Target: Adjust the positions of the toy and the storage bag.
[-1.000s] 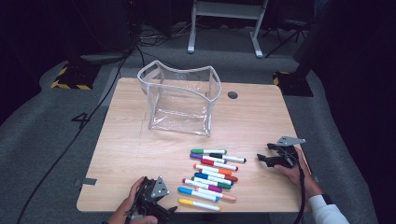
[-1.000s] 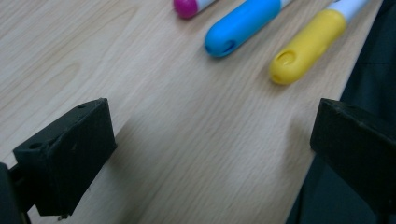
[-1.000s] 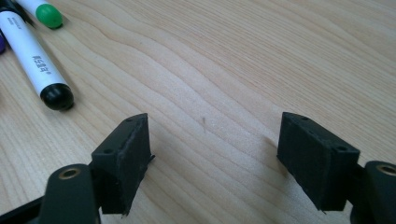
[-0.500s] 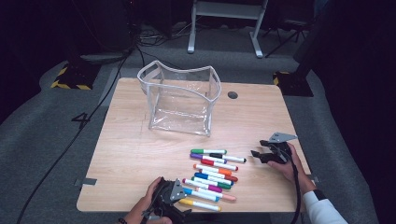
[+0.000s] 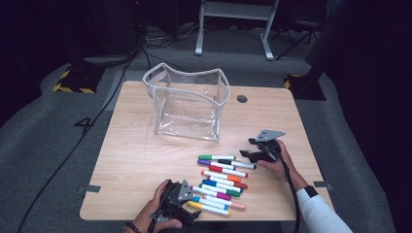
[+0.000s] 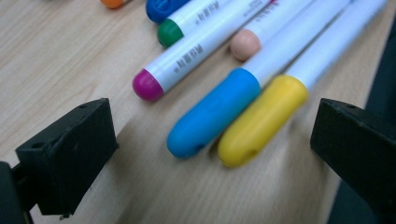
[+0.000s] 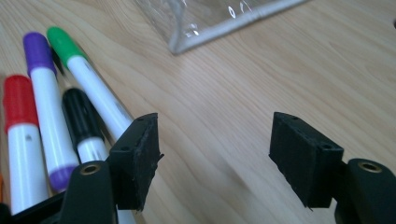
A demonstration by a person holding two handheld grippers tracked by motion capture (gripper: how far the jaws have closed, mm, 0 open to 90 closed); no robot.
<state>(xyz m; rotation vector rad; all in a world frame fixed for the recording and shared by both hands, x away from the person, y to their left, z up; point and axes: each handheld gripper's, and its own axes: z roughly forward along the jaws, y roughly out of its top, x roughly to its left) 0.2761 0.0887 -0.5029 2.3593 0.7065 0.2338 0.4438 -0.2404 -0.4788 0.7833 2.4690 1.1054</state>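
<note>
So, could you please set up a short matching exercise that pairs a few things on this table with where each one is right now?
Things:
1. clear bag
2. yellow-capped marker
3. green-capped marker
4. right hand-held gripper

Places:
A. nearest the bag in the marker row
B. between the left hand-held gripper's open jaws, beside the blue-capped marker
C. at the row's right end, jaws open, nothing between them
D. upright on the table's far half

Pairs: 1-D, 2-B, 3-A, 4-C
</note>
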